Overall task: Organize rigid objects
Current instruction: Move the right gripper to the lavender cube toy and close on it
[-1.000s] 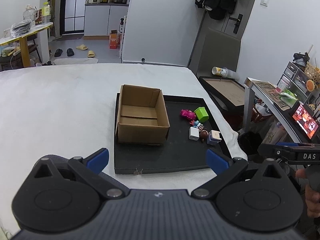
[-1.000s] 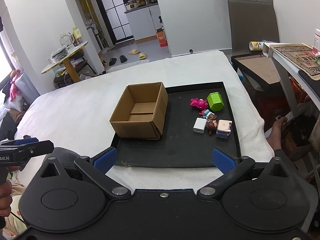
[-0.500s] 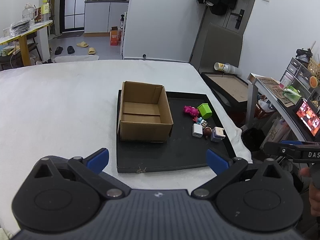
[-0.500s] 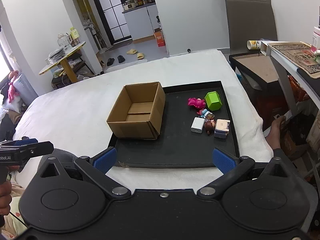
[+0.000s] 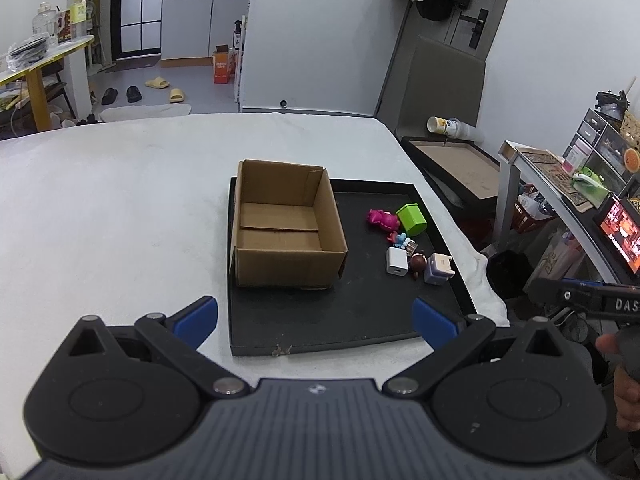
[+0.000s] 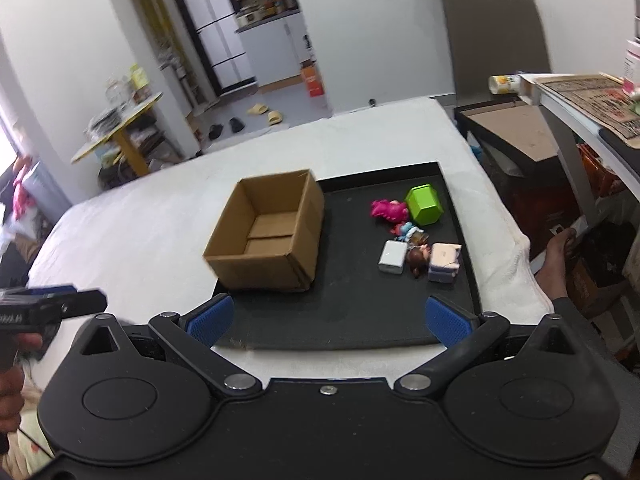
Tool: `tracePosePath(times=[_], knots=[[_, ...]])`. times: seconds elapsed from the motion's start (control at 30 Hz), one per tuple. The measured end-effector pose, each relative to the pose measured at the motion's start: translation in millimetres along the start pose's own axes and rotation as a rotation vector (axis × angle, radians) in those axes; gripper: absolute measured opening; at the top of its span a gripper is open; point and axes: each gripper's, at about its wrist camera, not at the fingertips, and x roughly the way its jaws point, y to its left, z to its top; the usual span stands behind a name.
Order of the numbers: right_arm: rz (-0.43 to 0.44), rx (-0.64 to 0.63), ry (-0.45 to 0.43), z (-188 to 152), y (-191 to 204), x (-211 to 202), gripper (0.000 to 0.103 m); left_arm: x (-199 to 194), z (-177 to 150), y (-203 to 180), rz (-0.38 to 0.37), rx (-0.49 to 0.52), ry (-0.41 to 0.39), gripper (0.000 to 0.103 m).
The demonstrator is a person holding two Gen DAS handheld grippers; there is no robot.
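Nothing sorted yet: the cardboard box (image 5: 286, 232) sits empty on the black tray (image 5: 344, 320), toys (image 5: 408, 240) clustered beside it (all still loose). Left gripper (image 5: 314, 318) and right gripper (image 6: 328, 318) both hover spread wide, holding nothing.

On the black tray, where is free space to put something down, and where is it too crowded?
Free: the tray floor along its near edge, in front of the cardboard box, and the strip between the box and the toys. The box is empty too. Crowded: the tray's right side, where the pink toy, green block, white charger and small figures cluster.
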Motion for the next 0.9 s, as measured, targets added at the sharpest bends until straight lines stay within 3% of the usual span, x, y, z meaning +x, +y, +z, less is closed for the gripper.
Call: tracePosePath(times=[0.53, 0.9], knots=[[-0.085, 0.145, -0.009, 13.3, -47.9, 40.1, 0.103, 47.0, 16.9, 20.7, 0.038, -0.085, 0.029, 0.103], [-0.108, 0.159, 0.005, 21.5, -56.0, 64.2, 0.099, 83.4, 28.5, 37.9, 0.073, -0.140, 0.070, 0.100]])
